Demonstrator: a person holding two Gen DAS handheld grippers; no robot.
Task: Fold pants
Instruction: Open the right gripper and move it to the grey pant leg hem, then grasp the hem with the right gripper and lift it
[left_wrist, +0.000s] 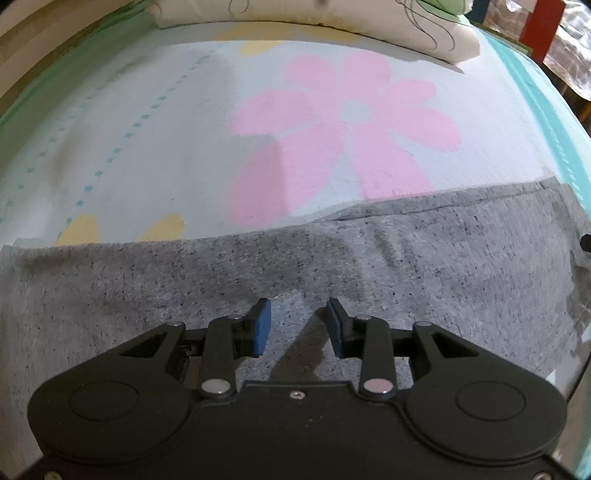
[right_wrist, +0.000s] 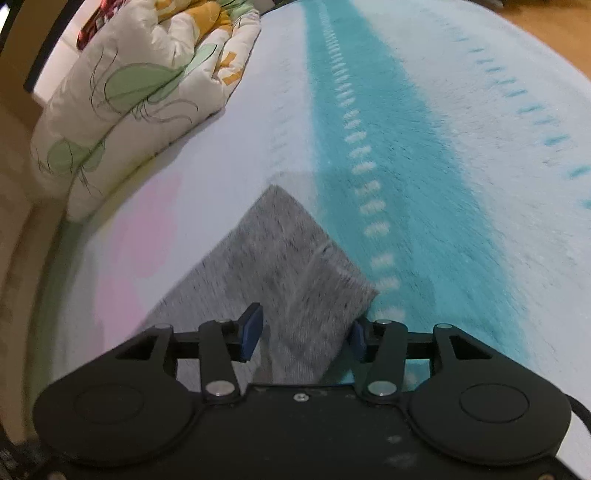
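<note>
Left wrist view looks across grey speckled pants (left_wrist: 332, 266) spread flat over the near part of a bed (left_wrist: 155, 147), the cloth running from the left edge to the right edge of the picture. The left gripper (left_wrist: 299, 325) hangs just above the fabric with its blue-padded fingers (left_wrist: 263, 326) apart and nothing between them; their shadow falls on the cloth directly below. Beyond the pants' far edge the bed cover shows a large pink flower (left_wrist: 343, 125), yellow petals at the near left and a teal dashed line. A cream quilt (left_wrist: 332, 18) lies bunched along the far side, and a red post (left_wrist: 539, 26) stands at the far right.

Right wrist view shows one squared end of the pants (right_wrist: 280, 258) lying on the bed (right_wrist: 480, 110), its corner pointing away and its right edge beside a broad teal stripe (right_wrist: 406, 166). The right gripper (right_wrist: 301, 332) has its fingers (right_wrist: 251, 332) spread wide, one on each side of that cloth end, not closed on it. The floral quilt (right_wrist: 140, 85) sits at the far left. This picture is motion-blurred.
</note>
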